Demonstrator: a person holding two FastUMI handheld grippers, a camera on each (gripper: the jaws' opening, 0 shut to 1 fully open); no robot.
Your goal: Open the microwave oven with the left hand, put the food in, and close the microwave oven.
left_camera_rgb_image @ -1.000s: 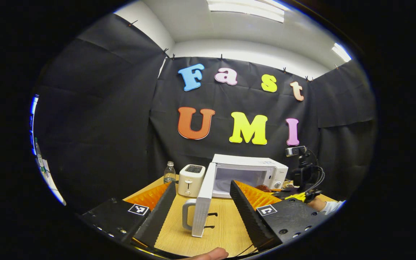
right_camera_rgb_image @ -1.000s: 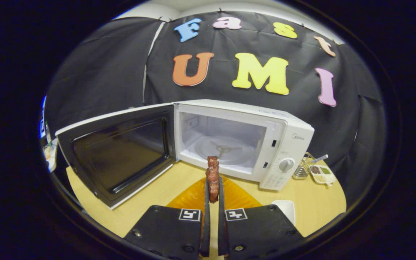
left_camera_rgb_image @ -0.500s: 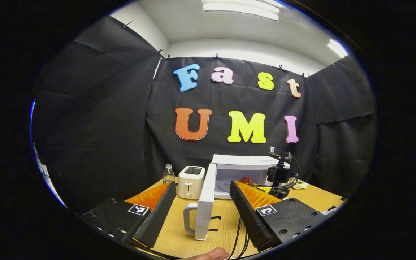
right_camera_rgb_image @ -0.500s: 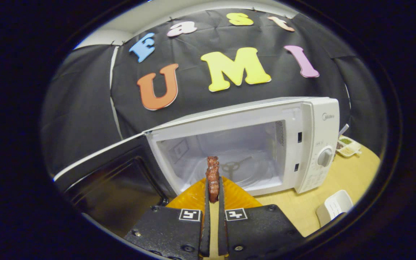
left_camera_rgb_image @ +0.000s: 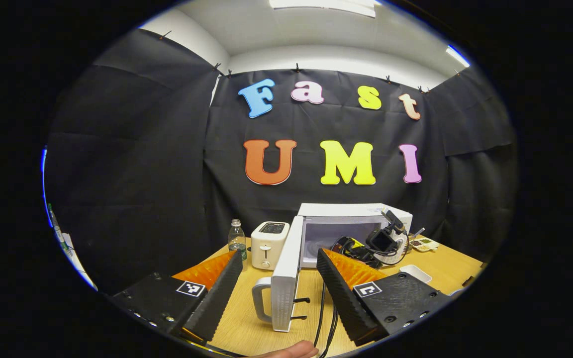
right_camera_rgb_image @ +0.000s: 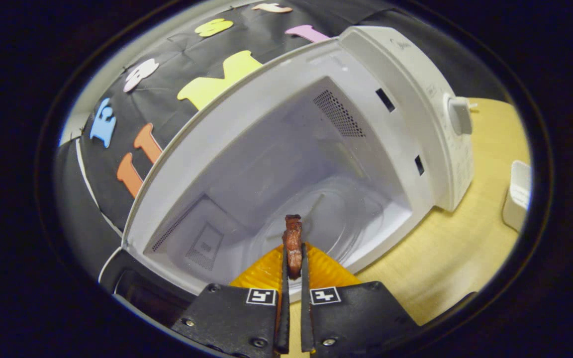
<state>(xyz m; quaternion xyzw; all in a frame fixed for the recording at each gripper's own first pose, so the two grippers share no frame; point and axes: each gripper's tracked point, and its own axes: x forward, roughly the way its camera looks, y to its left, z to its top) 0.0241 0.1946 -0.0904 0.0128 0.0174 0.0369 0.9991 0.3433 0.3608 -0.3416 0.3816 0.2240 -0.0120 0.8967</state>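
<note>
A wooden table [left_camera_rgb_image: 246,318] carries a bottle [left_camera_rgb_image: 237,240], a toaster [left_camera_rgb_image: 268,238] beside it, then the microwave [left_camera_rgb_image: 351,226], door swung open; a small white dish [left_camera_rgb_image: 416,272] and a tray [left_camera_rgb_image: 425,243] sit to its right

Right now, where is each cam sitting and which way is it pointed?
Left gripper view: rides the left claw, held back over the table, facing the booth wall across the open microwave door, toaster and bottle; its own two fingers spread wide, plus a fingertip at the bottom edge.
Right gripper view: rides the right claw, tilted at the microwave mouth, looking into the cavity; its fingers pinch the food.
Shared: the microwave, the table and the white dish.
</note>
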